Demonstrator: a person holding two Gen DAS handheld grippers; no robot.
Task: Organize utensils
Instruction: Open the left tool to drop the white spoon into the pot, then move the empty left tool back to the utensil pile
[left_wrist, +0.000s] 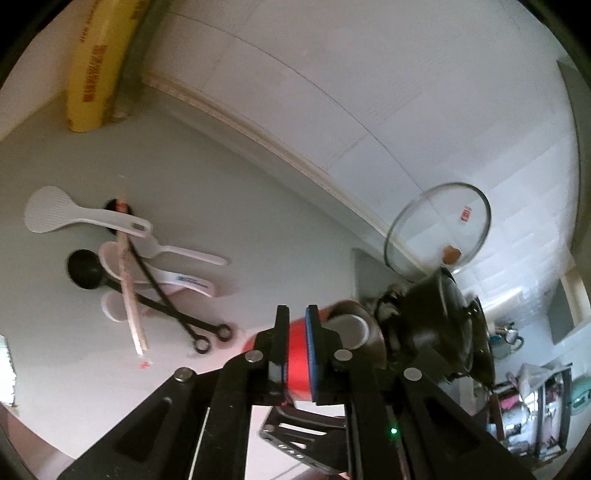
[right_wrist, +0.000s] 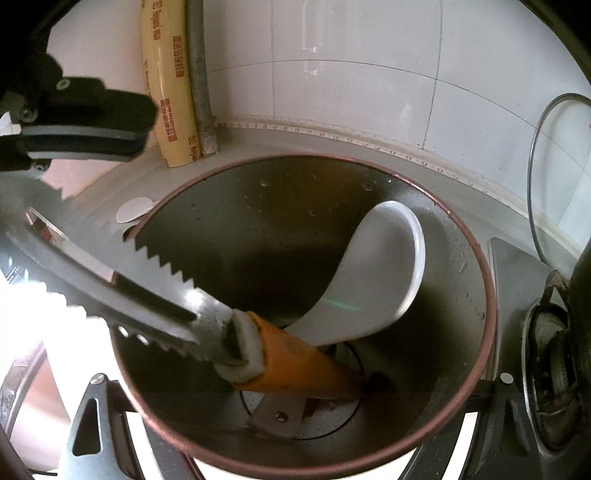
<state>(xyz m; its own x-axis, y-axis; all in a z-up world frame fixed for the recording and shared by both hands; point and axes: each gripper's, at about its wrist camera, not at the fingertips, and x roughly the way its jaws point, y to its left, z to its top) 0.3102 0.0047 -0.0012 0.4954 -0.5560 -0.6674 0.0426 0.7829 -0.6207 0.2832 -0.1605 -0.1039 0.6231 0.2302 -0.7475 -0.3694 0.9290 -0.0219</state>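
Yellow roll (right_wrist: 170, 85) w/ red print, unreadable; glass lid (left_wrist: 437, 232) red sticker.

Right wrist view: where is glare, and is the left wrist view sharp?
Right wrist view: blown-out white glare at lower left, beside the serrated tongs. Left wrist view: motion blur softens the glass lid and utensil pile; edges bend strongly.

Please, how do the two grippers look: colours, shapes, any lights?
The left gripper is black, with round silver bolts, blue pads on its jaws and a small green light. The right gripper has dark grey arms with triangular cut-outs and the same silver bolts. No hands or sleeves show.
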